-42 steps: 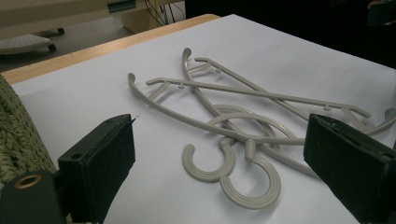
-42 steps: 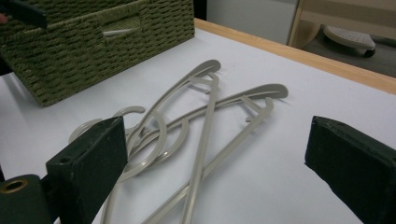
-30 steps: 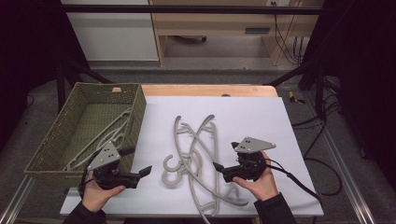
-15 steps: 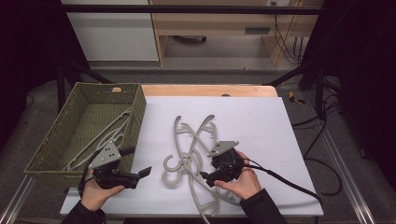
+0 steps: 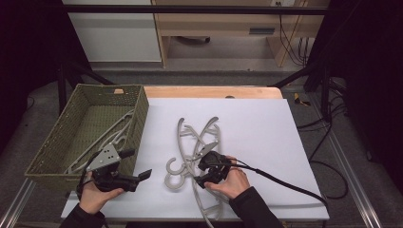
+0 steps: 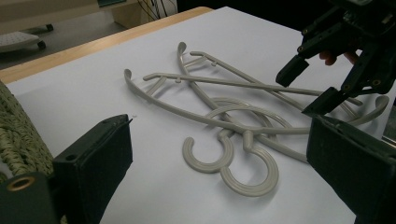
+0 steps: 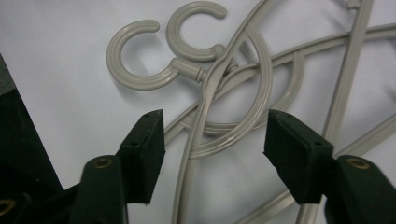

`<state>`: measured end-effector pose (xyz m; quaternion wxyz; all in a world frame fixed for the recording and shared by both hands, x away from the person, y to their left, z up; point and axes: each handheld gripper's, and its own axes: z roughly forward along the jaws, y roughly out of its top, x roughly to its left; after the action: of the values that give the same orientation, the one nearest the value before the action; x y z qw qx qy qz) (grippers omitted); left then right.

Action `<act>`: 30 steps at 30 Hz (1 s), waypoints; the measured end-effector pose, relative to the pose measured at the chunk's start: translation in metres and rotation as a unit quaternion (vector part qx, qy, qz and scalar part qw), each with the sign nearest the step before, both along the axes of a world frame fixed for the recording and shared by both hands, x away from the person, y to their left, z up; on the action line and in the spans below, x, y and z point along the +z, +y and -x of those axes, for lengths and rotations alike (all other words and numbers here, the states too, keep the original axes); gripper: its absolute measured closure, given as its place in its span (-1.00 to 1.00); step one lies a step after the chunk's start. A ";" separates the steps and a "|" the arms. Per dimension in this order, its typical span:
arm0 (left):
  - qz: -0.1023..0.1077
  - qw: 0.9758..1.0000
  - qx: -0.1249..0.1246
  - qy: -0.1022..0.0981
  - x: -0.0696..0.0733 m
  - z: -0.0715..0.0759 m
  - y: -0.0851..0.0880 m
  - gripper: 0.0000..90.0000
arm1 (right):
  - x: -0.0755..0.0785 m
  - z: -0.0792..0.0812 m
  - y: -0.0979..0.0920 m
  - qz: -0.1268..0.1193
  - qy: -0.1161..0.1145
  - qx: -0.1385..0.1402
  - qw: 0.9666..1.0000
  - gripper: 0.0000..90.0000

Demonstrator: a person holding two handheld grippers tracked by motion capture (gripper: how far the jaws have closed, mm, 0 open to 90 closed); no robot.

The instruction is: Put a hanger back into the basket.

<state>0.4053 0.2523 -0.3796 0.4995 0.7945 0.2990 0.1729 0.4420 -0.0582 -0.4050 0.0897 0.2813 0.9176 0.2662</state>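
Several grey plastic hangers (image 5: 190,137) lie tangled on the white sheet, their hooks (image 6: 224,158) toward the front. My right gripper (image 5: 200,174) hangs just above the pile near the hooks, open, its jaws either side of a hanger neck (image 7: 210,88) and touching nothing. It also appears in the left gripper view, where the right gripper (image 6: 303,88) is jaws apart over the hanger arms. My left gripper (image 5: 141,175) rests low at the front left beside the basket, open and empty, aimed at the two hooks (image 7: 140,60).
A green woven basket (image 5: 140,107) stands at the table's left with more grey hangers (image 5: 111,133) inside. The white sheet (image 5: 266,133) covers most of the table; a wooden edge (image 5: 214,91) shows at the back. A black cable (image 5: 285,183) trails right from the right gripper.
My right gripper has moved left from the sheet's right side onto the hanger pile and tipped its jaws down over it. The left gripper has stayed put.
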 end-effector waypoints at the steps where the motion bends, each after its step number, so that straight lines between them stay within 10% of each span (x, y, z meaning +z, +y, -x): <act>1: 0.001 1.000 -0.001 0.000 0.000 0.000 0.001 -0.85 | -0.001 -0.001 0.003 0.003 0.006 0.001 1.000 -0.08; 30: -0.004 1.000 -0.001 0.002 0.001 -0.001 0.003 -0.84 | -0.034 -0.014 0.024 0.035 0.067 0.002 0.997 0.61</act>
<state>0.4060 0.2551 -0.3789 0.4961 0.7970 0.2986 0.1719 0.4564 -0.0337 -0.4389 0.0374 0.2929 0.9310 0.2145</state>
